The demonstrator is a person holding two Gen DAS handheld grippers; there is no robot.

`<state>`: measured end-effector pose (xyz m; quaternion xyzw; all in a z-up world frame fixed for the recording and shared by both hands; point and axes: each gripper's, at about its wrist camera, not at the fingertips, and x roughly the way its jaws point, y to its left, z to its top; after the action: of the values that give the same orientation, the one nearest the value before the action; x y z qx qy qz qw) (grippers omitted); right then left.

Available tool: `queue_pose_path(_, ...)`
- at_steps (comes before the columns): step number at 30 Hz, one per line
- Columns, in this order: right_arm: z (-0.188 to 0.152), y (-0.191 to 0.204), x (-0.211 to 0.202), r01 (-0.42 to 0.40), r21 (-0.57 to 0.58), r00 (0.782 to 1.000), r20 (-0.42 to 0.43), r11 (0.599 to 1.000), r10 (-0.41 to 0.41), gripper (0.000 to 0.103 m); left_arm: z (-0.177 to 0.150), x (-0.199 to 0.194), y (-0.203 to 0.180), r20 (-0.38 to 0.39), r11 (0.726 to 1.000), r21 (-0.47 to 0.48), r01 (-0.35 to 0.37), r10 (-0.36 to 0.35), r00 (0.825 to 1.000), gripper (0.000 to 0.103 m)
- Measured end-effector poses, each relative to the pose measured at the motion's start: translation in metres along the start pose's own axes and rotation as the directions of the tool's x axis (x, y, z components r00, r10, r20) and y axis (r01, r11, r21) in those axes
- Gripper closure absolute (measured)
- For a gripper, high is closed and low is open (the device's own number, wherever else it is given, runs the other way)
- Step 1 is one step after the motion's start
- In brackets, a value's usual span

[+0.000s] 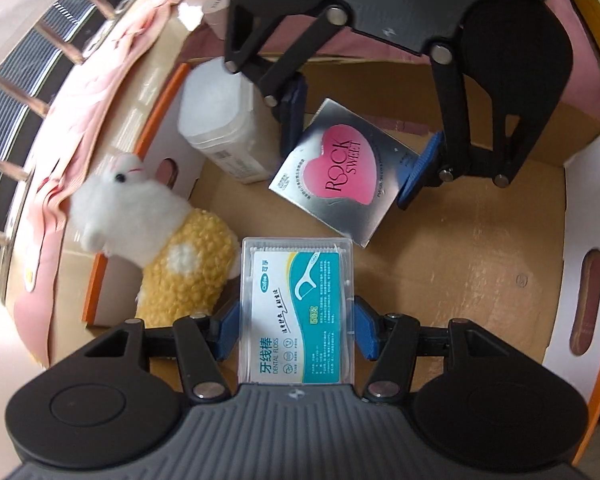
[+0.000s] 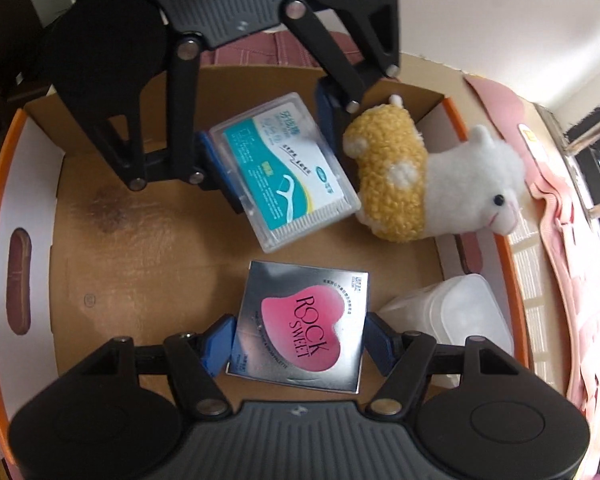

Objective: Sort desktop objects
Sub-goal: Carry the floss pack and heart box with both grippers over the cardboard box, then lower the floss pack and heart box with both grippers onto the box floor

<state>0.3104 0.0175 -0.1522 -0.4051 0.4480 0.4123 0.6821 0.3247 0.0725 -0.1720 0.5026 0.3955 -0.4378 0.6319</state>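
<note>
You are gripping the clear plastic dental-floss box in your left gripper and the silver pink-heart box in your right gripper, inside the cardboard box, risking either slick case slipping or the two colliding.

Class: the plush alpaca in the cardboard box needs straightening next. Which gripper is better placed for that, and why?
Left, probably. The left gripper with its dental floss box sits right beside the plush alpaca; the right gripper is further away.
</note>
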Motion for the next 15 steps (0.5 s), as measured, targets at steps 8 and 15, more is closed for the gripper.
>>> queue_pose_path(8,-0.003,-0.001,0.007,-0.033,-0.030,0.999,-0.011,0.999,0.033,0.035,-0.001,0.013,-0.003,-0.027,0.998,0.068,0.015,-0.013,1.000,0.046)
queue_pose_path(15,-0.007,-0.002,0.009,-0.052,-0.031,0.999,-0.014,0.998,0.051,0.035,-0.004,0.019,-0.001,-0.038,0.995,0.093,0.042,-0.038,0.999,0.046)
